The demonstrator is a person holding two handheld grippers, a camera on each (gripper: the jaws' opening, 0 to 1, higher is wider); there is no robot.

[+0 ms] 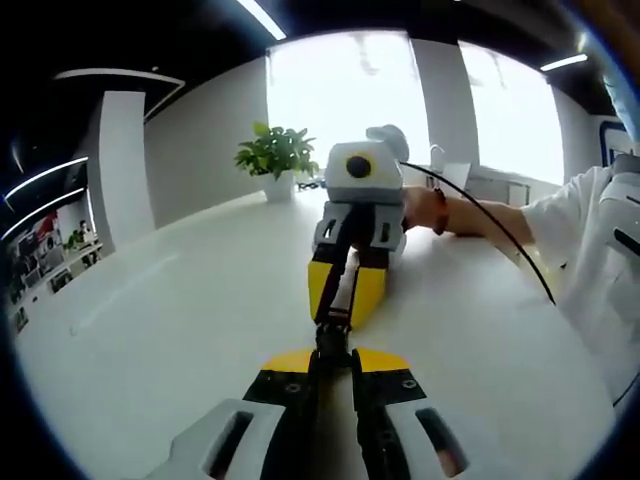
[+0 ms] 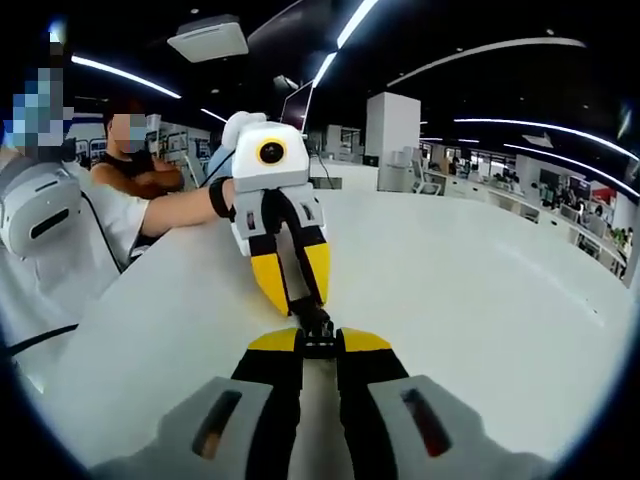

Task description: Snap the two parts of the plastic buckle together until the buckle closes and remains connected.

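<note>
Facing each other nose to nose above a white desk [image 1: 150, 320], the left gripper [image 1: 333, 352] and right gripper [image 2: 318, 345] each hold narrow jaws on an end of the black plastic buckle [image 2: 313, 325]; a potted plant [image 1: 276, 160] stands behind.

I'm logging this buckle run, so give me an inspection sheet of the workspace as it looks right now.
Surface: white table, bare around the grippers.
Job's things: black buckle held between the two grippers, tip to tip; whether it is latched cannot be told.
Clutter: potted plant at the far edge.
Grippers: left gripper and right gripper face each other, both shut on the buckle.
Cables: black cable runs from the right gripper towards the person's sleeve.
Surroundings: bright windows, office desks, ceiling strip lights.
</note>
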